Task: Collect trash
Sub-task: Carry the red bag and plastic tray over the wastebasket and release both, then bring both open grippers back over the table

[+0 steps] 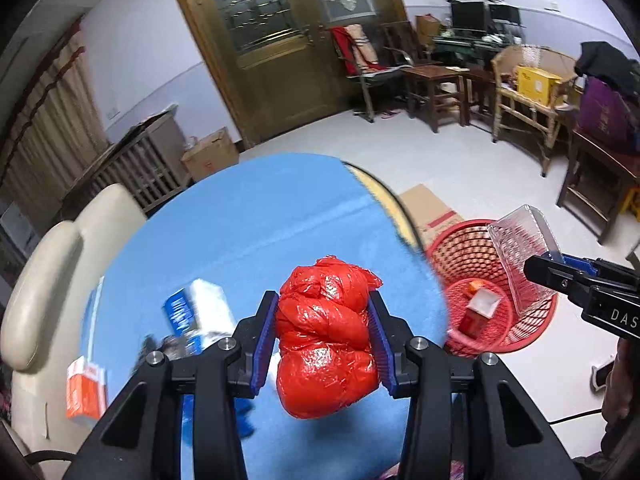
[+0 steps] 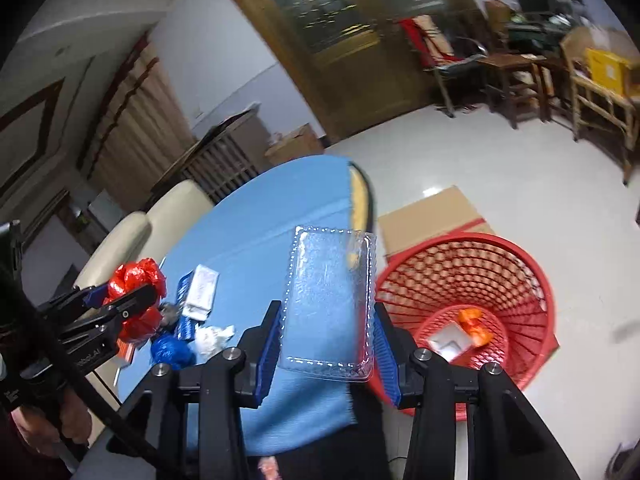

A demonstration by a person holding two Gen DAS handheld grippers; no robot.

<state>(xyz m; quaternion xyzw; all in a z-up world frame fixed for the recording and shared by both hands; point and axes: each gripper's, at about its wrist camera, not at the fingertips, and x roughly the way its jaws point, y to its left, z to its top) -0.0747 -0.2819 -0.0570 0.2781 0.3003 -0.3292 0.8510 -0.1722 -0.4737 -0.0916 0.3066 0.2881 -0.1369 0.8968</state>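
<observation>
Tongs are gripping trash, left tongs [image 1: 326,340] clamping the red bag [image 1: 326,336], right tongs [image 2: 326,340] pinching the clear tray [image 2: 328,304], best released squarely above the red basket [image 2: 520,264].

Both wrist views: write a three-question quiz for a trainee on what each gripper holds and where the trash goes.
1. True or false: the left gripper is shut on the red plastic bag.
2. What does the right gripper hold? A) blue bag B) clear plastic tray C) carton
3. Fill in: the red basket stands on the ____, beside the blue table.

Key: 1 true; 2 B; 3 floor.
</observation>
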